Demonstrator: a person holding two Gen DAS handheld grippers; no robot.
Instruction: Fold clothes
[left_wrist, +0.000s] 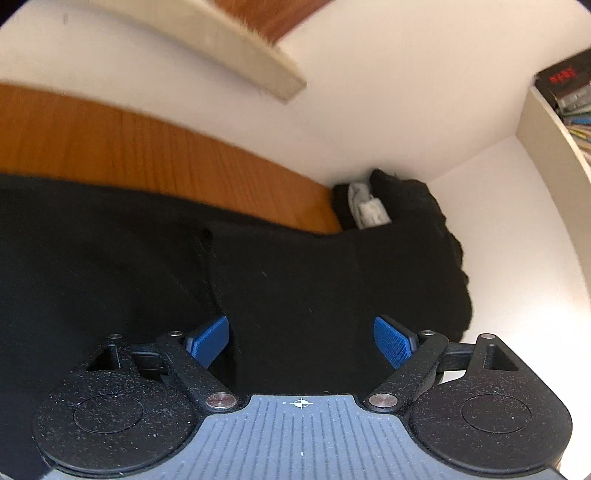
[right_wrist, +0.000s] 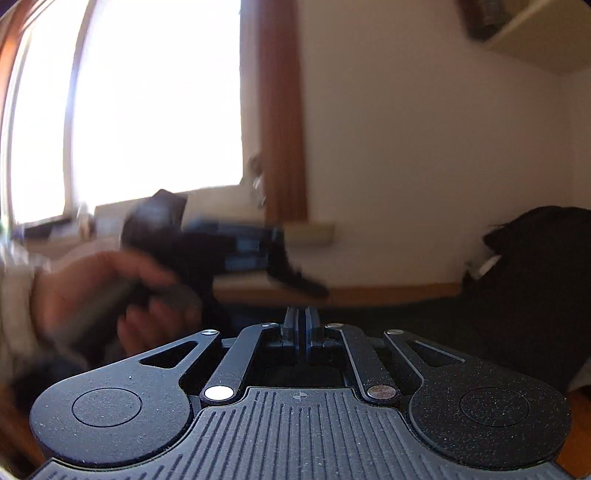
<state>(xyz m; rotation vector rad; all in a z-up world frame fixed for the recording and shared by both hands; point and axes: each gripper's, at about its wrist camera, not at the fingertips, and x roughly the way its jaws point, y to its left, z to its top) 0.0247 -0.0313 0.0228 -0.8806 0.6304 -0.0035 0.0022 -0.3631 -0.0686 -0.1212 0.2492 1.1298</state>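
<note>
Two grippers are mine to steer, and I start at the left gripper (left_wrist: 301, 341); its blue pads (left_wrist: 208, 345) stand wide apart with nothing pinched between them, poised over the black garment (left_wrist: 288, 280); the garment lies spread across the wooden table (left_wrist: 110, 140), and a ridge of the cloth runs from just inside the left-hand pad away toward the table's bare strip; beyond that ridge the fabric bunches into a dark heap (left_wrist: 413, 221) against the white wall (left_wrist: 369, 92), with something pale tucked into it.

On the other side the right gripper (right_wrist: 302, 330) has its jaws pressed together; whether a thin edge of cloth is caught there I cannot tell, since dark fabric sits behind the tips; past it, over the garment, the left hand (right_wrist: 110, 295) shows as a blur.

I judge the garment soft, light and limp, likely to sag and slide on the smooth wood; I would take hold at a free edge or corner near the ridge, pinching a single layer, and keep the lift low so the fold does not drag the heap along.
</note>
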